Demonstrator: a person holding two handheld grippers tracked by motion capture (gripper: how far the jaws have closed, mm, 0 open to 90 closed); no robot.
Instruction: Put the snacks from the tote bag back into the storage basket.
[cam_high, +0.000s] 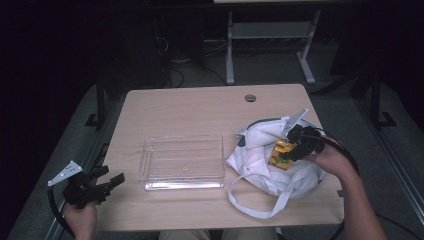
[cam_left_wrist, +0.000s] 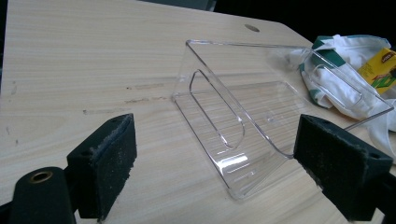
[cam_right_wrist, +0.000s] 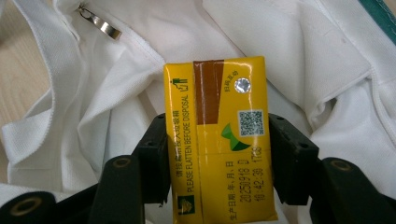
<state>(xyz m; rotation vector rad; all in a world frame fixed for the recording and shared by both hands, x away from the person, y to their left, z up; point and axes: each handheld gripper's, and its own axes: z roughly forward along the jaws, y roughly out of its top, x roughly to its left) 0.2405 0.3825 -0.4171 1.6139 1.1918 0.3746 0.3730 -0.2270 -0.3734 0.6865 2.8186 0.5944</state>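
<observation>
High view, wooden table (cam_high: 200, 110) in dark room, left gripper (cam_high: 107, 184) jaws wide, right gripper (cam_high: 295, 147) jaws clamping yellow carton (cam_high: 281, 150).

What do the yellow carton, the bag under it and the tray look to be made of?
Carton: probably coated paperboard, glossy; printed faces catch the light.
Bag: white woven cloth, matte; weave, stitched seams and soft folds show.
Tray: clear hard plastic, likely acrylic; the table shows through, and its edges gleam.

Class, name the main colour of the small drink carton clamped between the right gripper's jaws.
Yellow, with a brown band: the small drink carton shows best in the right gripper view.
</observation>
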